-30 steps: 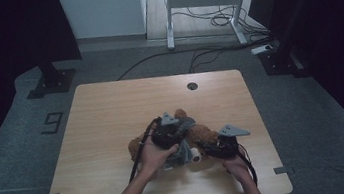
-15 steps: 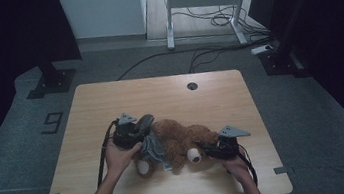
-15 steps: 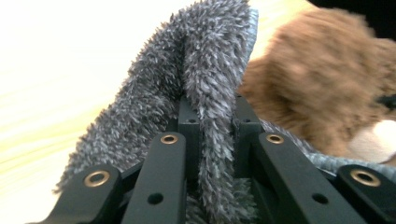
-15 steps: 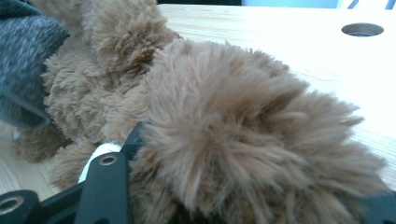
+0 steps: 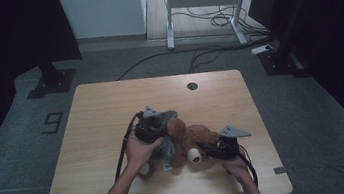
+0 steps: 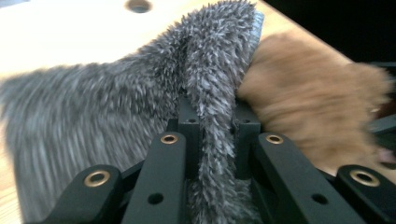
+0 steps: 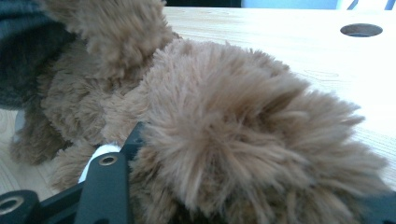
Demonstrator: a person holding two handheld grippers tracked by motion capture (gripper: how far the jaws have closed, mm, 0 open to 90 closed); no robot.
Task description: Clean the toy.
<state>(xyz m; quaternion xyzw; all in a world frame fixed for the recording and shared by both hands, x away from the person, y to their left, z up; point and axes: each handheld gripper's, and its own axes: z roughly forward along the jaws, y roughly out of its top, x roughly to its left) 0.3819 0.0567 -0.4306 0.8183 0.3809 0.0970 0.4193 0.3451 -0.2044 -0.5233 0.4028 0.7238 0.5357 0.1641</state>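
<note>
Brown plush toy (image 5: 197, 141) lying near table's (image 5: 111, 110) near edge, between both grippers. Left gripper (image 6: 210, 123) pinching its one grey fuzzy garment (image 6: 93, 121); right gripper (image 5: 212, 149) clamping a furry limb.

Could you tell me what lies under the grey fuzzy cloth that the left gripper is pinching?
The grey fuzzy cloth drapes over the brown teddy bear; its fur shows beside the fold. The left gripper hides the rest beneath.
</note>
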